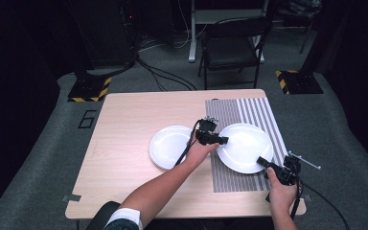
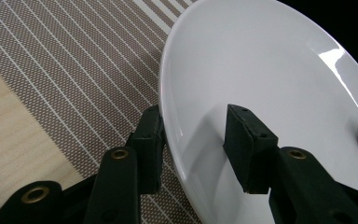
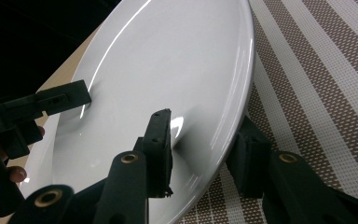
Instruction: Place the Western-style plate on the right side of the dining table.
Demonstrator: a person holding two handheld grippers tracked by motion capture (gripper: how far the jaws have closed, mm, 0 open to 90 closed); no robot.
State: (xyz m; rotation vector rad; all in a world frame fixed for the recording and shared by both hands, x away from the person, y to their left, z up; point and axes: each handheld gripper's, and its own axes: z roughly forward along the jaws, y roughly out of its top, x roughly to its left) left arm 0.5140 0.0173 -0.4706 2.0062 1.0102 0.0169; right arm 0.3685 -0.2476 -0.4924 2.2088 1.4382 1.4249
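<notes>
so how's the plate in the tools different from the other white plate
The held plate sits over the striped mat; the other plate lies on bare wood. The held plate has the left tool and right tool clamped on opposite rims; the other plate is untouched. The held plate looks somewhat larger. Both are plain, white and empty.

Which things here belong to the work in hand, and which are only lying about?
In the work:
- white plate, its rim gripped on two sides
- left gripper, shut on the plate's rim
- right gripper, shut on the rim at the opposite side
- striped placemat under the plate

Lying about:
- stack of white plates on the table
- black chair behind the table
</notes>
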